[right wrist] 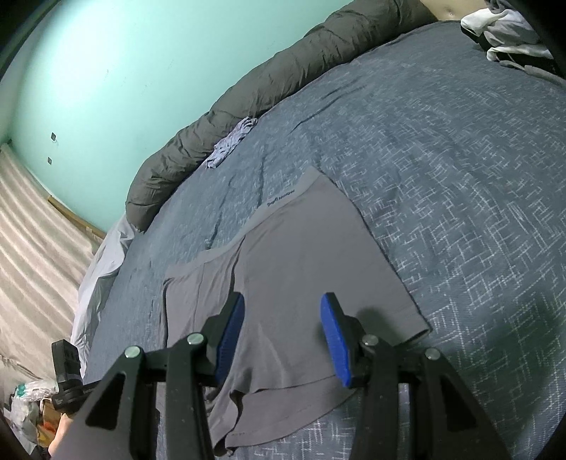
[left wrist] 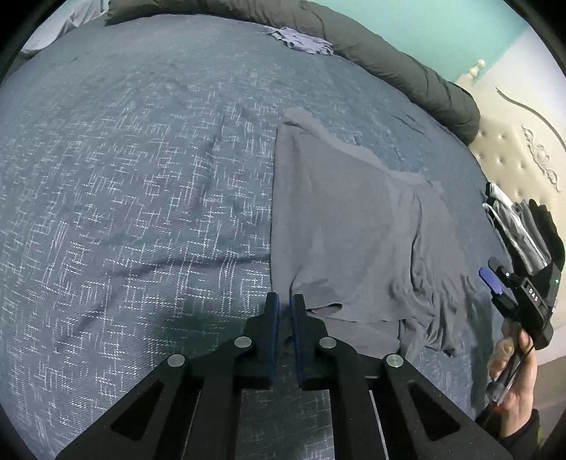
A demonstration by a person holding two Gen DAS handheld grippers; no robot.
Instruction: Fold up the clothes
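Observation:
Grey boxer briefs (left wrist: 339, 226) lie spread on the blue patterned bedspread (left wrist: 141, 177), waistband at the far end. My left gripper (left wrist: 285, 302) is at the near left leg hem. Its jaws are nearly together, pinching the hem's edge, and the fabric puckers toward the tips. In the right wrist view the same briefs (right wrist: 304, 254) lie flat, and my right gripper (right wrist: 283, 299) hovers open just above their middle with nothing between its blue pads (right wrist: 334, 336). The right gripper (left wrist: 491, 272) also shows at the right edge of the left wrist view, held by a hand (left wrist: 513, 371).
A rolled dark grey duvet (left wrist: 389, 56) runs along the bed's far edge. A crumpled lavender garment (right wrist: 231, 143) lies beside it. Folded clothes (left wrist: 520, 226) are stacked by the cream headboard (left wrist: 513, 152). White clothes (right wrist: 502, 32) are piled at the far corner.

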